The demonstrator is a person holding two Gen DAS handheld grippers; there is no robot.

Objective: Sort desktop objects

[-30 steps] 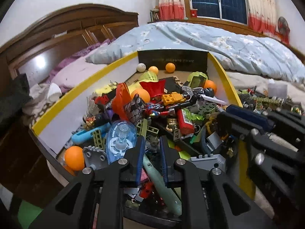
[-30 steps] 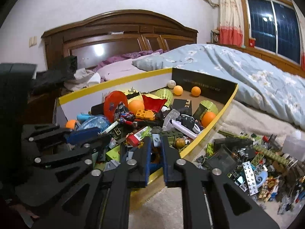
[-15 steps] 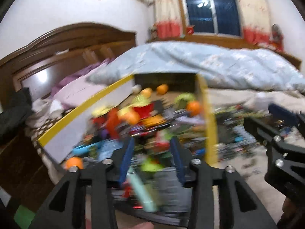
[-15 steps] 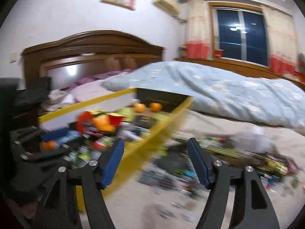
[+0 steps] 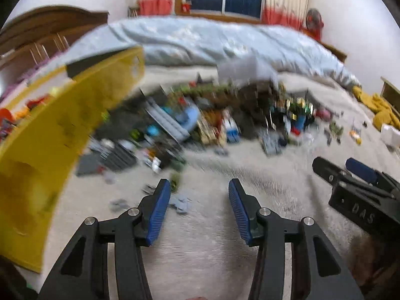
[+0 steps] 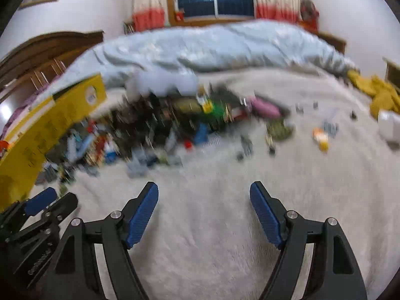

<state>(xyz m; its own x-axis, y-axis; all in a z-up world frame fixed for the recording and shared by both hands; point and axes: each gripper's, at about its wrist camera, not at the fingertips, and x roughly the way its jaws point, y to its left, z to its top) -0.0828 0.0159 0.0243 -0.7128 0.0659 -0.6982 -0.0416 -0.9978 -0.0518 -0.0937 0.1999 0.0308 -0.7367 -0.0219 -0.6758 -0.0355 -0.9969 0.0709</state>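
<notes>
Hovering over the beige blanket (image 6: 212,225), two grippers hang released, jaws opening and nothing between them: the left gripper (image 5: 199,195) near a few small grey bricks (image 5: 182,203), the right gripper (image 6: 203,197) above bare blanket. One blurred pile of toy pieces (image 6: 155,130) lies farther off, too smeared to count. One yellow box (image 5: 55,145) stands at the left; a few stray pieces (image 6: 321,138) lie far right.
</notes>
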